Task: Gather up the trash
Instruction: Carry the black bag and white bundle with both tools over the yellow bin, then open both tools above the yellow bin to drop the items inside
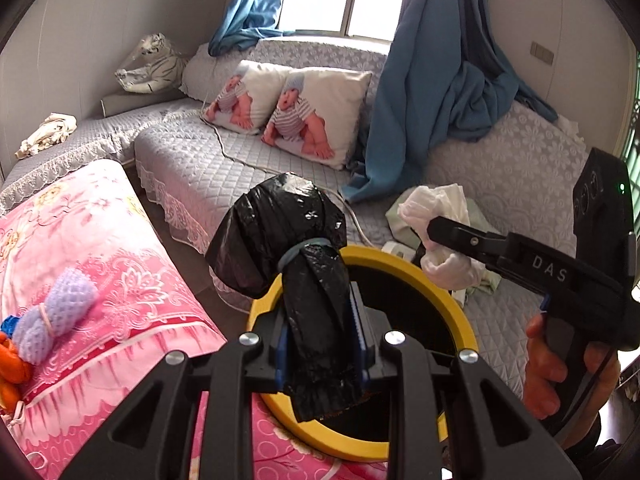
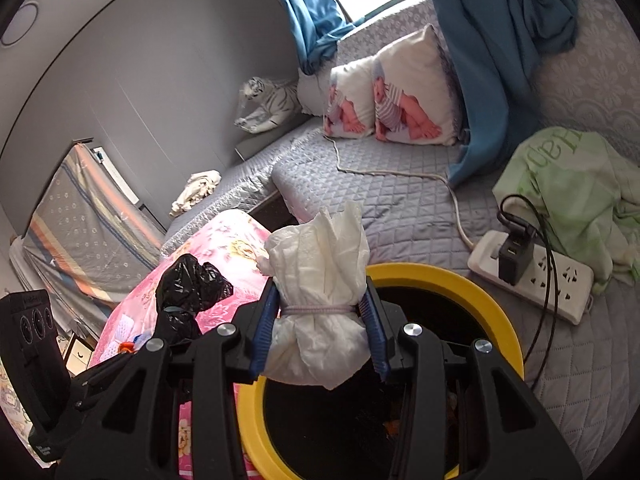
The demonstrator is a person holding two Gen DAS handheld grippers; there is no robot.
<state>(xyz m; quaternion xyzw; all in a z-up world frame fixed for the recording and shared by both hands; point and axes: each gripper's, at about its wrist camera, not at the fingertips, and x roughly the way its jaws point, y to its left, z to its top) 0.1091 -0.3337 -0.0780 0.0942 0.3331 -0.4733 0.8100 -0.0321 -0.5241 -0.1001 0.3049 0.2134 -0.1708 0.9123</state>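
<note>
**Both bundles held at the bin's mouth**

The left gripper (image 1: 320, 344) is clenched on a black plastic bundle (image 1: 296, 264) tied with a rubber band, its long axis running along the fingers, away from the camera. It hangs over the near-left rim of the yellow-rimmed bin (image 1: 400, 254), its lower end over the dark opening.

The right gripper (image 2: 320, 328) is clamped on a white tissue bundle (image 2: 320, 280) bound with string, long axis also along the fingers, its bottom end above the bin's (image 2: 472, 284) opening.

Each bundle sits directly above the opening, so either could probably drop straight in. The black bundle's bulbous head overhangs the rim outward and might catch or tip onto the pink quilt (image 1: 100, 260).
</note>
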